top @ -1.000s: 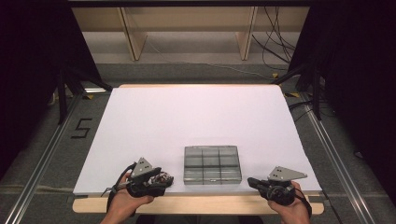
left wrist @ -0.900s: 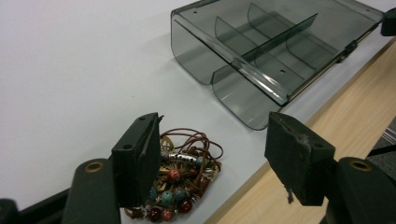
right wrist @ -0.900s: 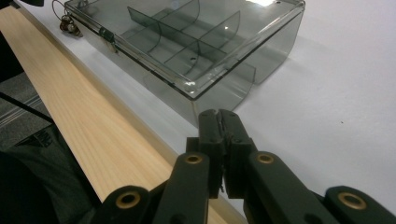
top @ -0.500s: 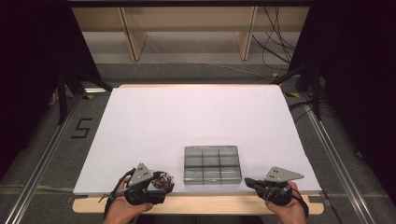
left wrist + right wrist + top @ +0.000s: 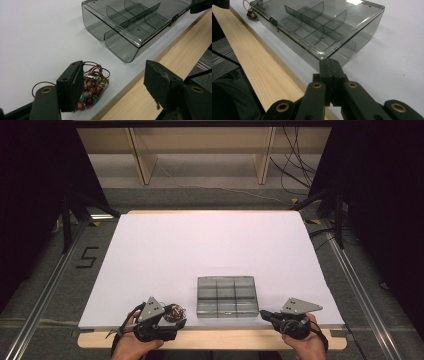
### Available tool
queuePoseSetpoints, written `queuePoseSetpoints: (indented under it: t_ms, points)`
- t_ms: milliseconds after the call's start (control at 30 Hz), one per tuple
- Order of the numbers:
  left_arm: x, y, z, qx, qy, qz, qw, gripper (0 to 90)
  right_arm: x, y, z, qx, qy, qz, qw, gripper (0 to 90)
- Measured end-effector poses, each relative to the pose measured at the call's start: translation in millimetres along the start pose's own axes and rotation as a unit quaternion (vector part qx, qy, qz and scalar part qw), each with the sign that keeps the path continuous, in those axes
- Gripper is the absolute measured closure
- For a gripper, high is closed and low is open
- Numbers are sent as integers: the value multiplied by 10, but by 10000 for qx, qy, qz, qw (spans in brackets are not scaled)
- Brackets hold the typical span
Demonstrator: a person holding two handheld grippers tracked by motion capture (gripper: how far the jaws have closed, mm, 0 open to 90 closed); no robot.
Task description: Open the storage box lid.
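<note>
Right at the near edge of the table, the left gripper [image 5: 112, 82] had its jaws standing wide apart, and they had just been opening; nothing was pinched between them. Just beside the left jaw lay the beaded bracelet [image 5: 92, 87], a tangled little heap on the white sheet: glossy round beads in red, teal and amber, a small ridged silvery tube bead among them, all wound up in thin brown cord that looped out loosely to the left. From above, the bracelet [image 5: 173, 313] sat close to the table's front edge, left of the box and clear of it. The jaw pads looked matte black, blocky, a bit frayed at the corners.

Over on the other side, the right gripper [image 5: 331, 75] was clenched tight, pads flat against each other, gripping nothing, its tip just short of the box's near corner. In the high view, it [image 5: 263, 314] rested just right of the box.

Between the two hands stood the compartment box [image 5: 227, 295], smoky grey see-through plastic, rectangular with rounded bottom edges, lid down, small latch on its front. Thin curved dividers split it into six cells, and all looked bare inside [image 5: 317, 27].

The table [image 5: 210, 245] carried a smooth white matte sheet, with a strip of pale grained wood [image 5: 259, 72] along the front. Farther off, light wooden shelving [image 5: 200, 150] and trailing black cables [image 5: 295, 175] stood against the floor.
</note>
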State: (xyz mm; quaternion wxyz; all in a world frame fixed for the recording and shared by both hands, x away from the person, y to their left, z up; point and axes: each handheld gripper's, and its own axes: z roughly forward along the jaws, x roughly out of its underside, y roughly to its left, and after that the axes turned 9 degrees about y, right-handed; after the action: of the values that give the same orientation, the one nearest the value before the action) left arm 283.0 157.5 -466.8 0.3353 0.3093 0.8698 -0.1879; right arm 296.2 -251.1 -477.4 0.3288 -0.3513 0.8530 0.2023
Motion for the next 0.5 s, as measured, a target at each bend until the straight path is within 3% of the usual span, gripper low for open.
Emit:
queuePoseSetpoints:
  t_ms: [67,167,267,300,333,433,467,500]
  points:
    - [-1,-12,15,55,-91,-76,9999,322,-5,9,2,33,9,12,10000,900]
    - [0,-4,11,60,-24,82,9999,322,-8,1,12,59,-8,-45,10000,900]
    - [1,-6,24,61,-28,108,9999,322,-9,6,10,-11,-19,-7,10000,900]
    - [3,-2,18,66,12,131,9999,322,-6,35,-1,-48,2,167,9998,900]
    - [4,-7,25,75,-30,81,9999,323,-16,6,1,-69,-106,-9,9999,900]
    - [2,-5,25,65,-14,63,10000,323,-28,13,-8,43,-202,-64,9998,900]
    - [4,-5,25,66,-11,63,10000,323,-29,29,-12,-54,-173,88,9998,900]
    - [5,-4,24,66,-14,74,10000,323,-32,24,-16,-35,-195,71,9998,900]
